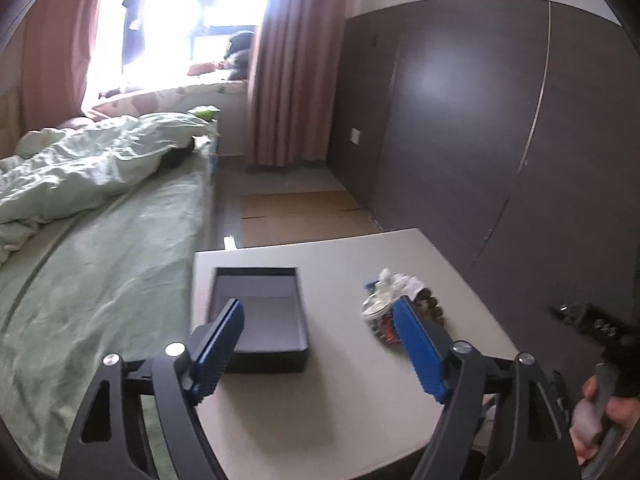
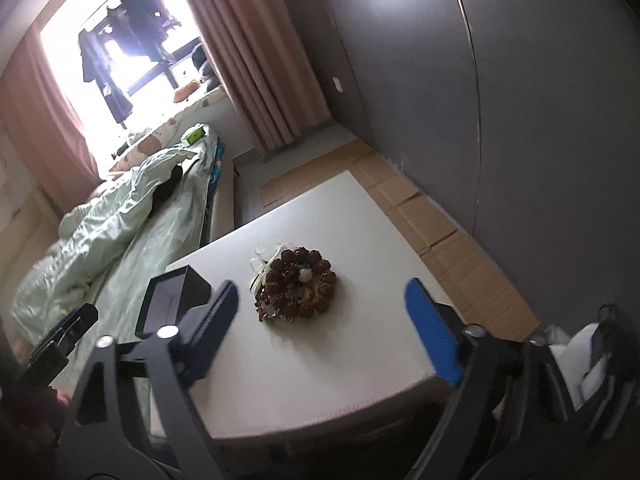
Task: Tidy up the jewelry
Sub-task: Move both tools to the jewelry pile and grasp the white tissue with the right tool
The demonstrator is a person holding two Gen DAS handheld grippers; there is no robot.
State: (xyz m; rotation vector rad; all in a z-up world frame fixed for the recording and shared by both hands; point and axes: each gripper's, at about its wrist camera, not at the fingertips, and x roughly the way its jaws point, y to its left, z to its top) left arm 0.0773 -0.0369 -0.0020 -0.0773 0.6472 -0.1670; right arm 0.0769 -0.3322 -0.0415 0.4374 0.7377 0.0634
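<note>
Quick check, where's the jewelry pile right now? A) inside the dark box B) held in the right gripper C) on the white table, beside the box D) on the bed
C: the jewelry pile lies on the white table, apart from the empty dark box.

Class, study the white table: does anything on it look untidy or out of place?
Yes. The jewelry lies in one tangled heap on the white table, brown beads mixed with pale pieces, while the dark box beside it sits empty.
</note>
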